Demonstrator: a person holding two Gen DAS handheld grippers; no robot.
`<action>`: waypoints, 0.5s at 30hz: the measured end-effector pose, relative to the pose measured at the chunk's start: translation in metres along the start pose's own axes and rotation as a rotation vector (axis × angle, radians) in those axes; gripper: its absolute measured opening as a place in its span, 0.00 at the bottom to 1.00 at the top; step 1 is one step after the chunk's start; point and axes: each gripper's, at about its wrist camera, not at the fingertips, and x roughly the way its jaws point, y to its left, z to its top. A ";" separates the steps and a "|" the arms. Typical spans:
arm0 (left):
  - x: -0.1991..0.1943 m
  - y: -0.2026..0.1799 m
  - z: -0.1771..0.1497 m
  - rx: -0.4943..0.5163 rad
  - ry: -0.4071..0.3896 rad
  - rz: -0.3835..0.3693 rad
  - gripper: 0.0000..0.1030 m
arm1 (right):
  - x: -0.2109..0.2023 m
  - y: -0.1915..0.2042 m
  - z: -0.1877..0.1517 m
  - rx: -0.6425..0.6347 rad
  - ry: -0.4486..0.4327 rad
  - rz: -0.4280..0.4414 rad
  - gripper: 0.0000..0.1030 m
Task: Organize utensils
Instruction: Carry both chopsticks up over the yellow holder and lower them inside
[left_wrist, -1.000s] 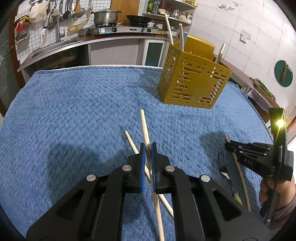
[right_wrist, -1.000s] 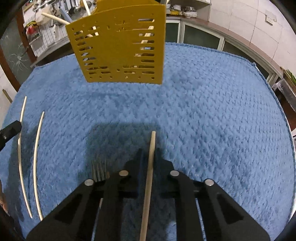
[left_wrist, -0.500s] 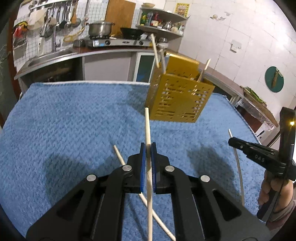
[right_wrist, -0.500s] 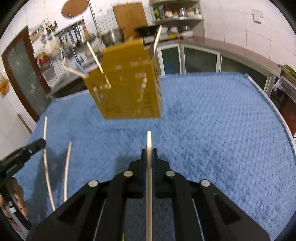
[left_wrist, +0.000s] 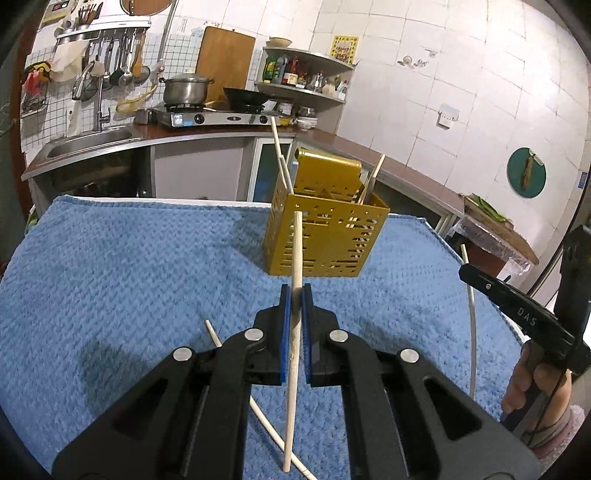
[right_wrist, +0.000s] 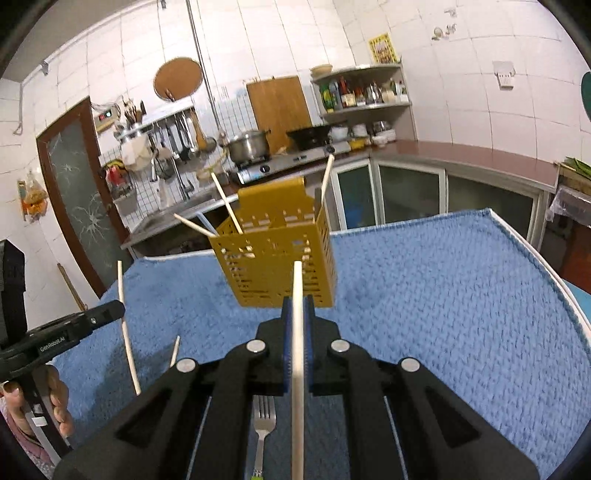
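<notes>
Blue, nubbly towelling: the cloth (left_wrist: 110, 266) that covers my whole table, the largest item here, its white-piped far edge facing the kitchen counter; seen again from my right tool (right_wrist: 443, 295).

Mustard-yellow perforated metal: the utensil caddy (left_wrist: 325, 240), upright near the far edge of the cloth, about mid-way along it (right_wrist: 277, 269); several pale chopsticks already lean out of its top compartments at angles.

Black with blue pads: my left gripper (left_wrist: 294, 299), clamped tight on a wooden chopstick (left_wrist: 295, 295), which is lifted clear of the cloth, nearly upright, its upper tip in front of the caddy's near wall; from my other side the same tool comes in at the left edge (right_wrist: 107, 312), the chopstick (right_wrist: 125, 325) standing across its tips.

Black, same make: my right gripper (right_wrist: 297, 306), likewise shut fast on a second chopstick (right_wrist: 297, 332), raised off the cloth and aimed toward the caddy; it also shows at the right edge of the left view (left_wrist: 469, 271), its stick (left_wrist: 471, 321) with it.

Loose on the cloth, toward the near edge: one spare chopstick (left_wrist: 258, 413) lying slantwise below my left tool, apart from the caddy; one steel fork (right_wrist: 263, 424) flat under my right tool, tines toward the caddy.
</notes>
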 end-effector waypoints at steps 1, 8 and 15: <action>-0.001 0.000 0.000 0.001 -0.004 -0.002 0.04 | -0.002 0.000 0.000 -0.001 -0.015 0.001 0.06; -0.007 -0.002 0.005 0.011 -0.034 -0.015 0.04 | -0.011 0.001 0.001 -0.001 -0.099 -0.002 0.06; -0.016 -0.006 0.016 0.017 -0.068 -0.035 0.04 | -0.016 0.004 0.007 -0.025 -0.169 -0.011 0.06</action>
